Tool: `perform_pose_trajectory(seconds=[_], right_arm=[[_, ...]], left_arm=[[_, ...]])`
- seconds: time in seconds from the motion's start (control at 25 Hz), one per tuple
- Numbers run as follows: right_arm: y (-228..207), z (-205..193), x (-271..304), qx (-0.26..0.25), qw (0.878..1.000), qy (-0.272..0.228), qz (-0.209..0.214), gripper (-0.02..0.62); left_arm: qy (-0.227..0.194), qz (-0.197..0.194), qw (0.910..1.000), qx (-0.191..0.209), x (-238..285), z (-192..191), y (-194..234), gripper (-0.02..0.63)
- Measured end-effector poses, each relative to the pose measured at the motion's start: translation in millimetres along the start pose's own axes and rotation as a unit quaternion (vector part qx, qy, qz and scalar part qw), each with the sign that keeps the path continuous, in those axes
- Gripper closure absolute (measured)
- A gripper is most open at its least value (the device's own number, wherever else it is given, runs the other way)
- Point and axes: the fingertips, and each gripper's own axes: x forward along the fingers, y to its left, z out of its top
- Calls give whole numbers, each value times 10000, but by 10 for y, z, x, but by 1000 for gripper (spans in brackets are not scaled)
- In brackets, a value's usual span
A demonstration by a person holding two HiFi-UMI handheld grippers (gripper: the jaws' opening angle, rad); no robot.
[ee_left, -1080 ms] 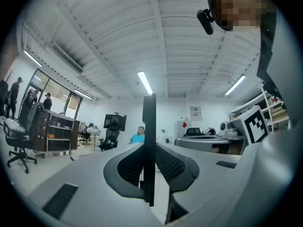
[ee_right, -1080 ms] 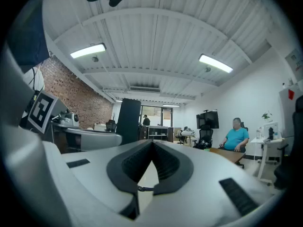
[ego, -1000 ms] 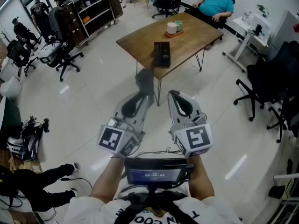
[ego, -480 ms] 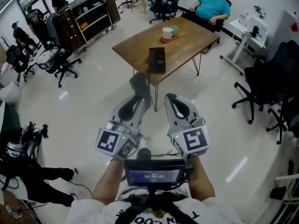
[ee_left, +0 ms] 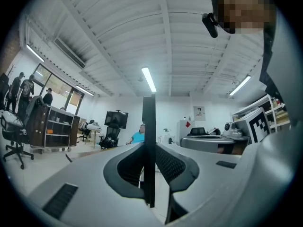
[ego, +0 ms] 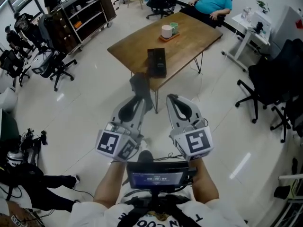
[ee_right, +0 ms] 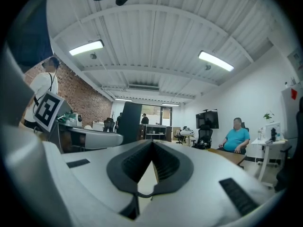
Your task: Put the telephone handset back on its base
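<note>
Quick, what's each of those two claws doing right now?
The left gripper is closed on the handset.
The right gripper is closed, holding nothing.

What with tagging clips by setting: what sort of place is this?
Probably an open-plan office: rolling office chairs stand around, there is a wooden table on hairpin legs, and open shelving units line the far side.

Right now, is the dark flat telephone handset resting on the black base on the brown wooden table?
No: the left gripper holds the handset short of the table, apart from the base.
</note>
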Motion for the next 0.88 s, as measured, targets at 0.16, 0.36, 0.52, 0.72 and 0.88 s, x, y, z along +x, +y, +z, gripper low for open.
perform_pose_trajectory(seconds=[0.16,0.36,0.52,0.72,0.88], right_arm=[[-161,-83,328,14,10000,89,-30,597],[-341,-162,750,39,9998,198,-94,597],[-477,-166,1096,76,9993,319,-173,597],[-630,-193,1524,121,9984,429,-340,597],[-719,-183,1838,122,9976,474,-492,597]], left_arm=[[76,-38,9999,-120,284,-116,258,543],[173,-114,9995,-234,617,-229,605,543],[281,-212,9986,-382,886,-274,876,543],[414,-409,9970,-506,1200,-371,1213,543],[473,-588,9950,-652,1415,-420,1456,543]])
